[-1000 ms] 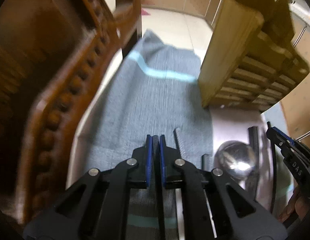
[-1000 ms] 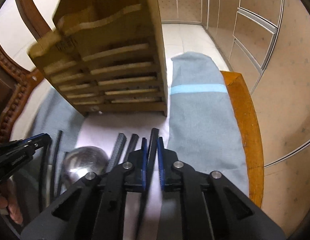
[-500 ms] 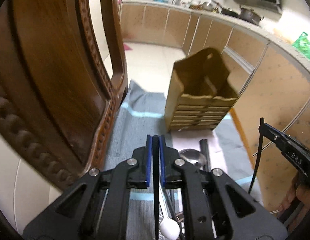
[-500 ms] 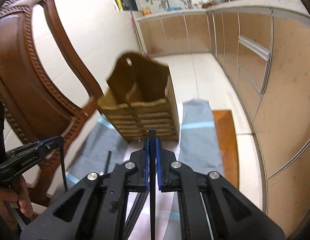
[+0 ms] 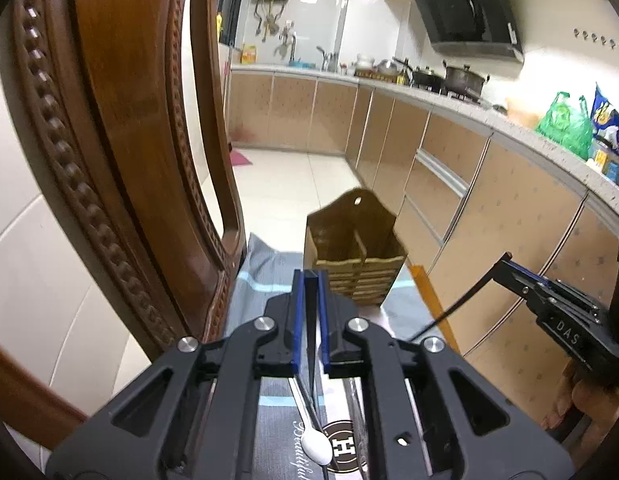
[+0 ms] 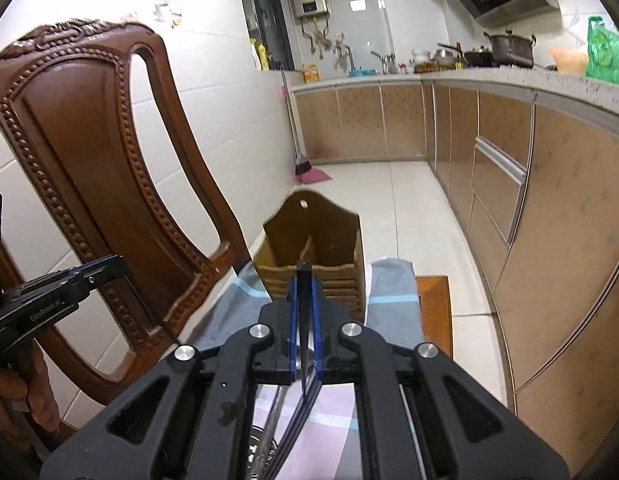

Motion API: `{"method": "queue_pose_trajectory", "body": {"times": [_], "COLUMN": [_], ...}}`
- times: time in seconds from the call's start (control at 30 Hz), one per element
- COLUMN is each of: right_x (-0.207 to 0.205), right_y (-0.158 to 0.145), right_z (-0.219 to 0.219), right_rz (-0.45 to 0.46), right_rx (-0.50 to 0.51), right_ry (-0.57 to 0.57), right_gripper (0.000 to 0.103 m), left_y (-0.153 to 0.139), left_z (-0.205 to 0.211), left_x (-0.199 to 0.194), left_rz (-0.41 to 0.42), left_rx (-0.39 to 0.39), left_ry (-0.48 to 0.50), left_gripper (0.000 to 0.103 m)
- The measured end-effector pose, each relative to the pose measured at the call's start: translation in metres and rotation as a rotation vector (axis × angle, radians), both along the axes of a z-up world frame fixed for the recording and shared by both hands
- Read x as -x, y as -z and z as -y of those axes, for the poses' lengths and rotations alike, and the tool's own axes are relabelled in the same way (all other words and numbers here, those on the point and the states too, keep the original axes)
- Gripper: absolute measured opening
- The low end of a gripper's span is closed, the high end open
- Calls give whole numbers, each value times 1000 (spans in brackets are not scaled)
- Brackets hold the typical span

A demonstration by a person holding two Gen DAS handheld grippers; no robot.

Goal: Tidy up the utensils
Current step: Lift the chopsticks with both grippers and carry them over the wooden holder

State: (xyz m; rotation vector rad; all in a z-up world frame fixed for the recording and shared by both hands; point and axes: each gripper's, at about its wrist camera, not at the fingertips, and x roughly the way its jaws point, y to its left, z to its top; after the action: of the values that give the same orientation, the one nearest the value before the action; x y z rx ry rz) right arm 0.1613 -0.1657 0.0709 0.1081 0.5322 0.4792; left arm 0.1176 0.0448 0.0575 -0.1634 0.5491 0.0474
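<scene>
My left gripper (image 5: pixel 309 280) is shut on a black chopstick (image 5: pixel 310 344) that hangs down through the jaws. My right gripper (image 6: pixel 304 276) is shut on another black chopstick (image 6: pixel 304 320); it also shows in the left wrist view (image 5: pixel 465 304), slanting down from the right gripper (image 5: pixel 505 260). Both grippers are raised above the wooden utensil holder (image 5: pixel 351 256), which stands upright on the grey cloth (image 6: pixel 389 292) with two open compartments (image 6: pixel 321 248). A white spoon (image 5: pixel 315 444) and more utensils lie below on a mat.
A carved wooden chair back (image 5: pixel 121 160) rises close on the left, also in the right wrist view (image 6: pixel 109 168). The left gripper (image 6: pixel 61 292) shows there at left. Kitchen cabinets (image 6: pixel 529 200) and a tiled floor (image 6: pixel 389 200) lie beyond the wooden table edge (image 6: pixel 433 320).
Both grippers have lifted up and away from the mat, each with a black chopstick, and tilted to look level across the kitchen. The holder now appears smaller and farther below.
</scene>
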Motion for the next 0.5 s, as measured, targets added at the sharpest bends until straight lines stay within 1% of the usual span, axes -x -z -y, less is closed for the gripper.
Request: {"method": "queue_pose_trajectory", "body": {"times": [0.27,0.5], "right_x": [32,48], "right_y": [-33,-37], "right_z": [-3,0], "right_rz": [59,52], "right_rx": [18,59], "right_ry": [-28,-38], "right_gripper": [7,7], "left_y": [-19,-29], "left_z": [4,10], "left_x": [22,37], "left_rz": [46,67], "left_rx": [-4,-21], "left_ry": [-2,22], "left_gripper": [7,7]}}
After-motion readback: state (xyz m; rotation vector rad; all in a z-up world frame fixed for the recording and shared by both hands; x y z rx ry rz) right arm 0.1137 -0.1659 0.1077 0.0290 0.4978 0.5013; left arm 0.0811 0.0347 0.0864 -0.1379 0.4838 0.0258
